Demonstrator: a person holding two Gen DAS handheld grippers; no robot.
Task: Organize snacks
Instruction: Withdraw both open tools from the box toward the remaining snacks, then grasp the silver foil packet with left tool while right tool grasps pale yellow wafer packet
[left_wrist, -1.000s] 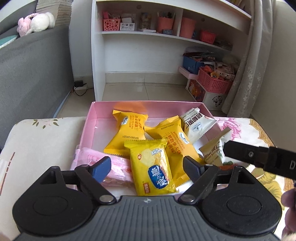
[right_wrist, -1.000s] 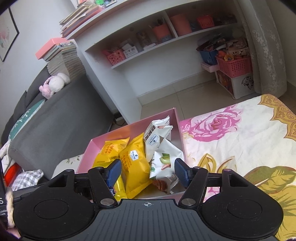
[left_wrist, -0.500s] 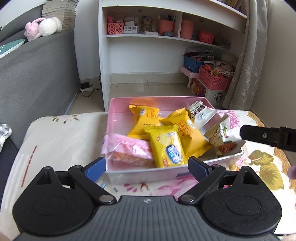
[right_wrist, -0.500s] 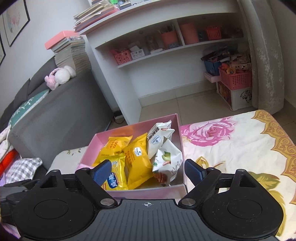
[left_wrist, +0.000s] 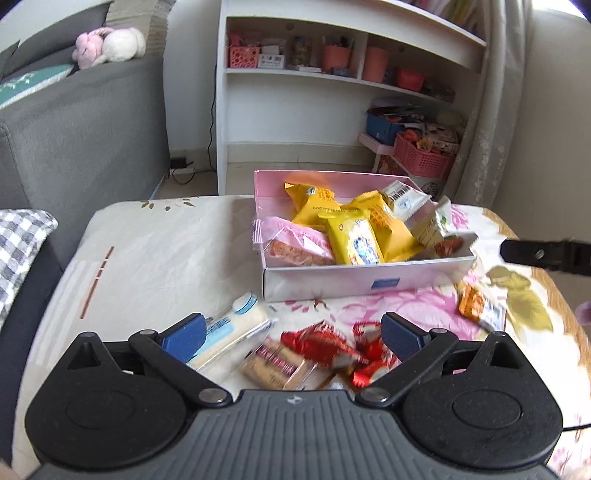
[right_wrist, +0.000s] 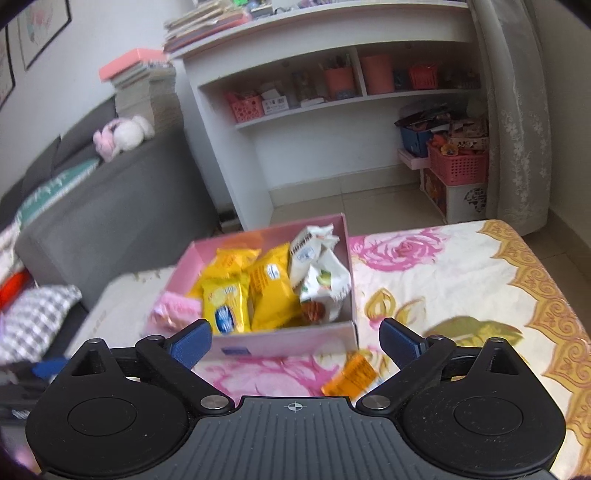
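Observation:
A pink box on the flowered table holds several yellow snack packs, a pink pack and white packs. My left gripper is open and empty above loose snacks on the table: a white-blue pack, a beige bar and red wrapped candies. An orange pack lies in front of the box's right corner. My right gripper is open and empty over it, near the box front; part of it shows in the left wrist view.
A grey sofa stands at the left with a checked cloth. A white shelf unit and pink baskets stand behind the table. The tablecloth stretches right of the box.
Both grippers have pulled back and away from the box. Loose snacks on the table in front of the box have come into view.

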